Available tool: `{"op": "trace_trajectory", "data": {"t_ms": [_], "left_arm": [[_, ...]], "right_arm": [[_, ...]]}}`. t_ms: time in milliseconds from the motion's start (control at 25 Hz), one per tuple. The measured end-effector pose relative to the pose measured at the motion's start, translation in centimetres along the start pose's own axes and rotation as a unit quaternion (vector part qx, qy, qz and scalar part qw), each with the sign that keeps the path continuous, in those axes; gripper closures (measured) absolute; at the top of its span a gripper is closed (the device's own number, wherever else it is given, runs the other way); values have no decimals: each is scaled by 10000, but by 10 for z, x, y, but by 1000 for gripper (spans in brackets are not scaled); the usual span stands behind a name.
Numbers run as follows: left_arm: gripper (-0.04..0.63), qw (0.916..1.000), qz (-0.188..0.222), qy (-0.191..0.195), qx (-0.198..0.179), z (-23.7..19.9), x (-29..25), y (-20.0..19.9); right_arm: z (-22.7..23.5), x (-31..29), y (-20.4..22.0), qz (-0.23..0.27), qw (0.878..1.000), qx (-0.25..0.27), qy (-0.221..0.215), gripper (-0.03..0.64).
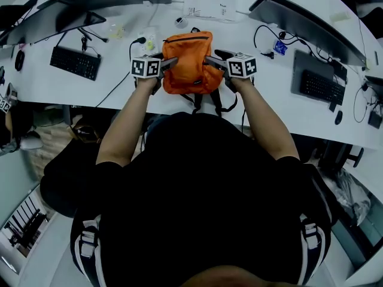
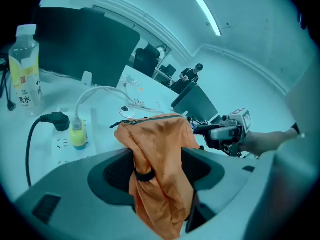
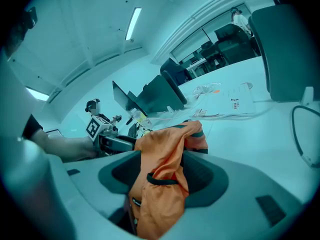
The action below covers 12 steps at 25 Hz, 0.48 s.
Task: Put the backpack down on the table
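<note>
An orange backpack with black straps sits at the front of the white table, its straps hanging over the edge. My left gripper pinches the bag's left side and my right gripper pinches its right side. In the left gripper view the orange fabric is bunched between the jaws, and the right gripper shows across the bag. The right gripper view has a fold of the backpack clamped between its jaws, with the left gripper beyond.
A keyboard and monitor stand at the left, another keyboard and monitor at the right. A power strip with a plug, a bottle and cables lie left of the bag. Papers lie behind.
</note>
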<state>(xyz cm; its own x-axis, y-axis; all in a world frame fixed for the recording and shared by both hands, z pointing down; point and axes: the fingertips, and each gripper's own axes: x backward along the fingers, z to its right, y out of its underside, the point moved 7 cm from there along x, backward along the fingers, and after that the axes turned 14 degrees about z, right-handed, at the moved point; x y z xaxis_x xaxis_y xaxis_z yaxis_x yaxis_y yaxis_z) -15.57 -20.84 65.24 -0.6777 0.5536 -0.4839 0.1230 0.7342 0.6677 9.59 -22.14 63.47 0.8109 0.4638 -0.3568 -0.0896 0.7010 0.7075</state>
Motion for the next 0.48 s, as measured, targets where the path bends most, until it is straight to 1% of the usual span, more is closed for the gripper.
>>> {"op": "trace_trajectory", "data": {"t_ms": [120,280,480], "left_arm": [[316,9999,114,-46,-64,7,9,1],[316,9994,230,-141,-210,17,22,-1],[316,9977,483,-229,-418,33,40,-3]], "right_arm": [[-5,6,-2,151,9998,-26,-112,342],[-10,16,-4,219,9996,155,-4,354],[-24,31,-6,326,9984,450,37,453]]}}
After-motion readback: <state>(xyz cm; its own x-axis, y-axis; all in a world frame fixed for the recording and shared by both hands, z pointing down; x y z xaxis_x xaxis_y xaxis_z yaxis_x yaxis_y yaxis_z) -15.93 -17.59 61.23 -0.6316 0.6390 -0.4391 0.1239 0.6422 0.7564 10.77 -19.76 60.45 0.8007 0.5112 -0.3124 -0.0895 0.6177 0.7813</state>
